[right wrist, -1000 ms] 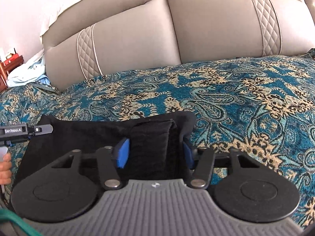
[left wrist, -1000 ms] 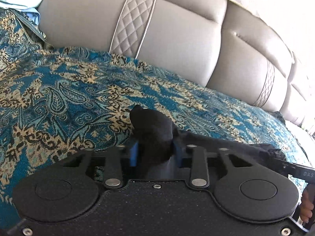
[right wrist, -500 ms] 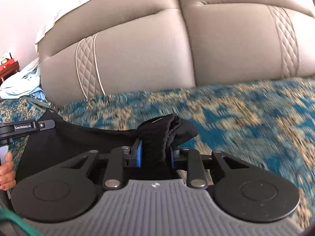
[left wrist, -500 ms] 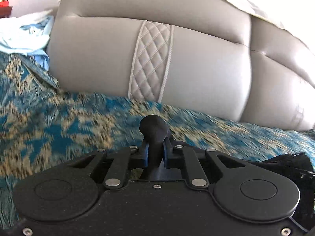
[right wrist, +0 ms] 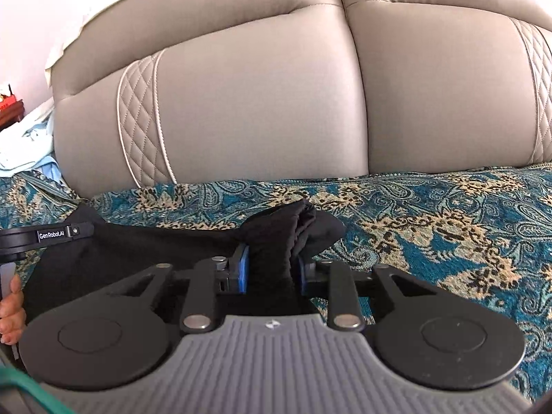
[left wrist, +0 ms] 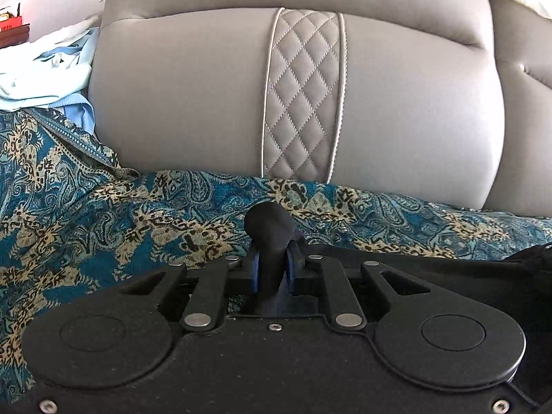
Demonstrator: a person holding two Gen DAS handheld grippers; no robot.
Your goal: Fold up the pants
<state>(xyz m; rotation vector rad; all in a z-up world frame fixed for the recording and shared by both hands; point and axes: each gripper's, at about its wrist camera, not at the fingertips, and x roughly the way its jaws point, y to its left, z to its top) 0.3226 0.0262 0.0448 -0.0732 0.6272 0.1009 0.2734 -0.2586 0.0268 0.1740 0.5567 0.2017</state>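
The black pants (right wrist: 138,252) hang stretched between my two grippers above the blue paisley throw (right wrist: 431,227). In the right wrist view, my right gripper (right wrist: 270,265) is shut on a thick bunched fold of black cloth that spills past its blue pads. My left gripper (left wrist: 270,262) pinches a narrow knob of the pants (left wrist: 267,222). Its jaws are easing open slightly while the cloth stays pressed between the pads. More black fabric (left wrist: 483,276) trails off to the right. The left tool's body (right wrist: 45,234) and a person's hand (right wrist: 10,310) show at the right view's left edge.
A grey padded sofa backrest (left wrist: 207,103) with quilted strips rises close ahead of both grippers. Light blue clothes (left wrist: 41,69) are piled at the far left, beside a dark wooden piece of furniture (left wrist: 13,31). The patterned throw (left wrist: 86,224) covers the whole seat.
Both grippers closed tighter on the black fabric and carried it toward the backrest, which now fills more of each view. The left view swung round to face the quilted strip.
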